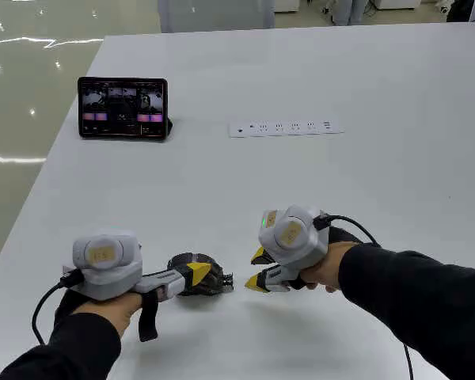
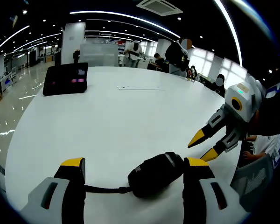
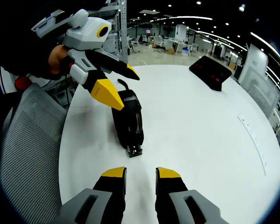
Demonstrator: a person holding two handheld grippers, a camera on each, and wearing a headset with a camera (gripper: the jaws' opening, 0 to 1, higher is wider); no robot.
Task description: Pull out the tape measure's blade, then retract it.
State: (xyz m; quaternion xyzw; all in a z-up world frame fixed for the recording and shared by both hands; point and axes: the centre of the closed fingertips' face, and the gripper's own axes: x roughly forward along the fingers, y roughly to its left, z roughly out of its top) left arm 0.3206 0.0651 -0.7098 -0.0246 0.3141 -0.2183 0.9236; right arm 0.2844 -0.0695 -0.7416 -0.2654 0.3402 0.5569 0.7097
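A black tape measure [image 1: 210, 282] lies on the white table [image 1: 301, 182], its blade hook [image 3: 134, 150] pointing toward my right gripper. My left gripper [image 2: 134, 163] is open, with its yellow-tipped jaws on either side of the tape measure [image 2: 156, 173]; the case rests close against the right-hand jaw. A black strap [image 2: 102, 189] trails from the case between the jaws. My right gripper [image 3: 141, 175] is open with a narrow gap and nothing in it, a short way from the hook. In the head view the right gripper [image 1: 257, 269] sits just right of the case.
A dark tablet [image 1: 123, 108] stands at the back left, near the table's left edge. A white power strip [image 1: 285, 127] lies mid-table, farther back. A grey mesh chair [image 3: 23, 140] is beside the near table edge. People stand far behind the table.
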